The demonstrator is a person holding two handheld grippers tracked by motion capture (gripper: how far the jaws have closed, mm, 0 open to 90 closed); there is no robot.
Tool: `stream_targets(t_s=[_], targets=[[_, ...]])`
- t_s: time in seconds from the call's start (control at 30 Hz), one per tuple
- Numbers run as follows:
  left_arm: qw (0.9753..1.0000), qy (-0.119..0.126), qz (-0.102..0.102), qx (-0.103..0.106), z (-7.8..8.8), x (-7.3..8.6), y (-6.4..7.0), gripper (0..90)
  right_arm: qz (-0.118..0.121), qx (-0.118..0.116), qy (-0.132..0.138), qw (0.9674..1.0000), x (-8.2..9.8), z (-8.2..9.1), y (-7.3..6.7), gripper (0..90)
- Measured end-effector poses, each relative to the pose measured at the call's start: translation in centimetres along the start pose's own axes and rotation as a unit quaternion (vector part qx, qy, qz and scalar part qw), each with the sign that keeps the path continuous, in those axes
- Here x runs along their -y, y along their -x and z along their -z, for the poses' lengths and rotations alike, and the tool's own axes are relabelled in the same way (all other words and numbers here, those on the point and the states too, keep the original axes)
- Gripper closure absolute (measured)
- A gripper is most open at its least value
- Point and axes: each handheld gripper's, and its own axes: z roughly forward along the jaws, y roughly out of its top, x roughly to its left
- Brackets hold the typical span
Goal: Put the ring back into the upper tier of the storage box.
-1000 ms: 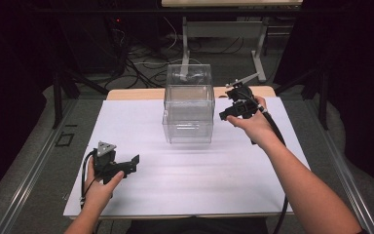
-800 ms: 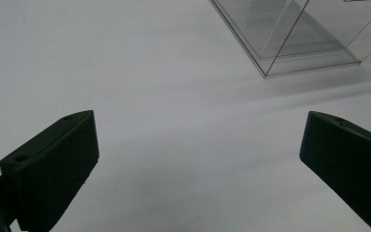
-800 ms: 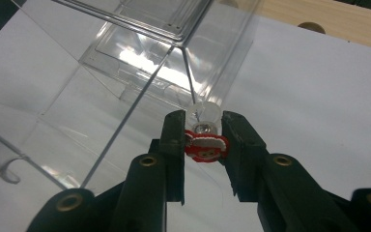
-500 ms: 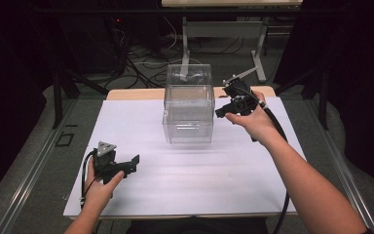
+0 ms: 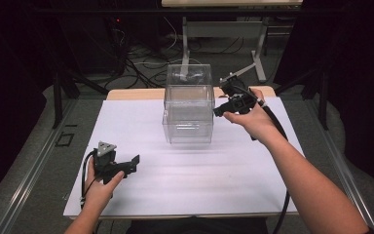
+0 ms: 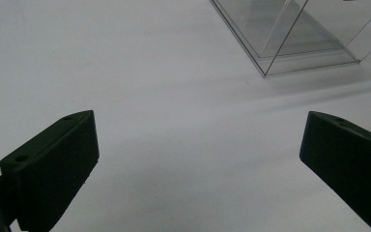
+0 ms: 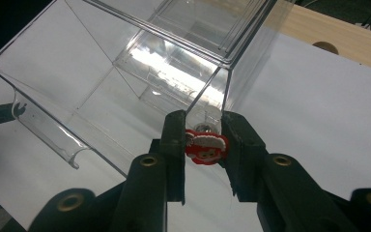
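A tall clear plastic box (image 5: pixel 187 105) stands at the middle back of the white sheet. My right gripper (image 5: pixel 217 111) hovers at the box's right side, near its upper half. In the right gripper view its jaws are shut on a small red and white figure (image 7: pixel 205 146), held just off a corner of the clear box (image 7: pixel 101 82). My left gripper (image 5: pixel 135 162) rests low at the front left, held in a hand. Its jaws stand wide open with nothing between them (image 6: pixel 198 164), pointing toward the box's bottom corner (image 6: pixel 294 34).
A white sheet (image 5: pixel 175 180) covers most of the wooden table (image 5: pixel 131 93). Cables and metal stand legs (image 5: pixel 260 53) lie on the floor behind the table. A black cable trails from each gripper.
My right gripper has risen a little and edged closer to the box, still holding the red figure. The left gripper has not moved.
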Motion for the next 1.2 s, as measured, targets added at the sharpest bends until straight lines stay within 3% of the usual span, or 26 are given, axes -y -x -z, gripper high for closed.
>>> stream_targets(t_s=[0.53,0.57,1.03,1.07,1.2], targets=[[1.0000,0.000,-0.001,0.000,0.0,0.0,0.0,0.5,0.011,-0.002,0.009,0.9999,-0.5,0.8,-0.9,71.8],[1.0000,0.000,-0.001,0.000,0.0,0.0,0.0,0.5,0.020,0.002,0.008,0.9998,-0.5,0.8,-0.9,71.7],[1.0000,0.000,-0.002,0.000,0.0,0.0,0.0,0.5,0.018,-0.012,0.012,0.9997,-1.1,0.5,-1.9,71.7],[1.0000,0.000,-0.003,0.000,0.0,0.0,0.0,0.6,0.026,-0.007,0.010,0.9996,-1.1,0.5,-1.8,71.7],[1.0000,0.001,-0.002,0.000,0.0,0.0,0.0,0.5,0.019,-0.014,0.011,0.9997,-1.2,0.3,-2.2,71.7]])
